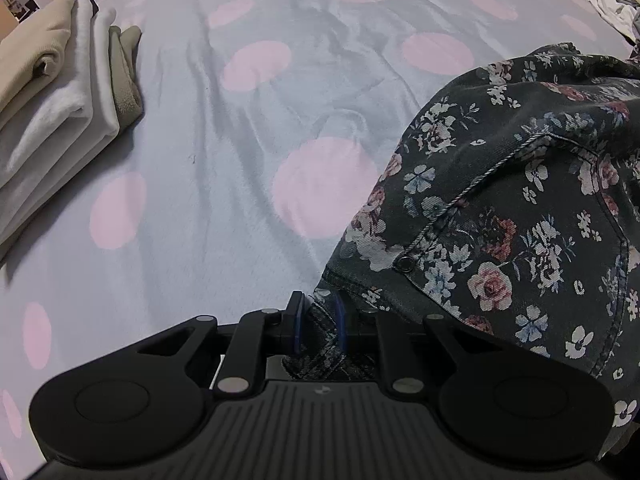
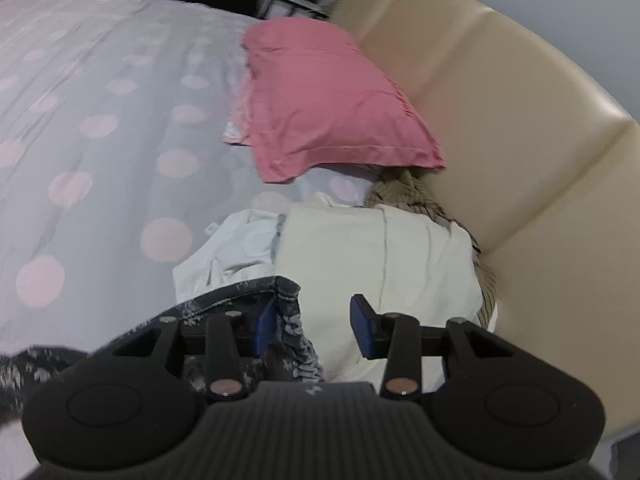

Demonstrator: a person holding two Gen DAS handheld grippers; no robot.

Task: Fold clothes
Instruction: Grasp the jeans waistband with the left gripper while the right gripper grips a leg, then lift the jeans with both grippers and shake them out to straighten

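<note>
Dark floral fabric sits nearest the lens in both wrist views: the left gripper (image 1: pixel 318 322) pinches a fold of the floral garment (image 1: pixel 500 216) between its blue pads, jaws nearly together, apparently to anchor one edge low on the bedspread (image 1: pixel 208 152). Right gripper (image 2: pixel 314 326) stands spread; a hem of the same garment drapes against its left pad (image 2: pixel 265 326) while the other pad is bare, so nothing is clamped there, which reads as a release or a regrasp. The view is blurred, so contact at that pad is uncertain. Garment bulk lies heaped on the spotted bedspread, not yet flattened; folding looks barely begun. Finished work is kept apart: a folded stack (image 1: pixel 60 92) of beige and white pieces. Unsorted pile (image 2: pixel 360 248) of cream and white clothes waits by the pink pillow (image 2: pixel 328 100) and padded headboard (image 2: pixel 520 120). No containers visible; the bed serves as staging surface.
</note>
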